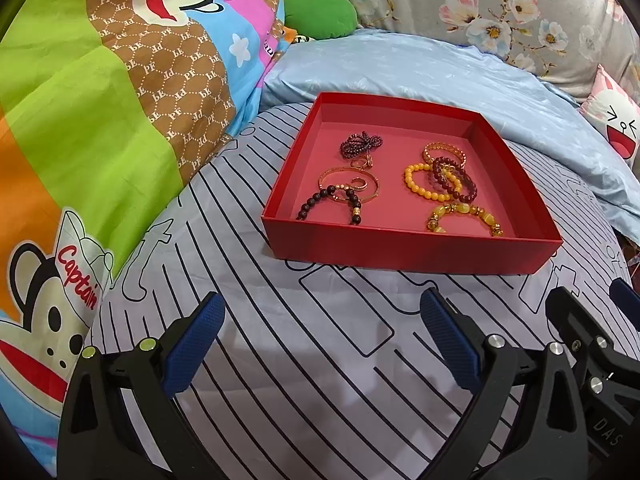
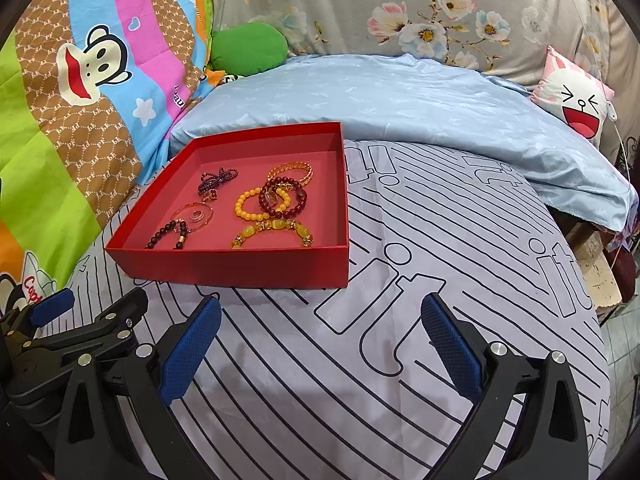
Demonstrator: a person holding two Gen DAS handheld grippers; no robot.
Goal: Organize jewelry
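A shallow red tray (image 1: 416, 246) is seen resting flat on a bed, on a pale grey sheet (image 1: 280, 360) printed with black stripes and outlined letters. Its near wall is turned toward both cameras, and its far edge is set against a light blue quilt (image 2: 400, 96). All the jewelry is held inside it. A dark red bead strand (image 1: 360, 145) is bunched near the back left; a thin gold bangle (image 1: 349, 185) lies flat in front of it, overlapped by a dark brown bead bracelet (image 1: 330, 202) that curves toward the near wall. On the right, a gold chain bracelet (image 1: 442, 151) lies furthest back, a yellow bead bracelet (image 1: 426, 186) and a dark red bead bracelet (image 1: 454, 178) overlap, and a chunky yellow stone bracelet (image 1: 466, 218) lies nearest.

The left gripper (image 1: 322, 344) and the right gripper (image 2: 320, 346) are held above the sheet in front of the tray, jaws spread wide and holding nothing.

A cartoon monkey blanket (image 1: 100, 120) is piled at the left, a floral cover (image 2: 400, 12) rises behind, and a green cushion (image 2: 248, 50) is tucked between them.
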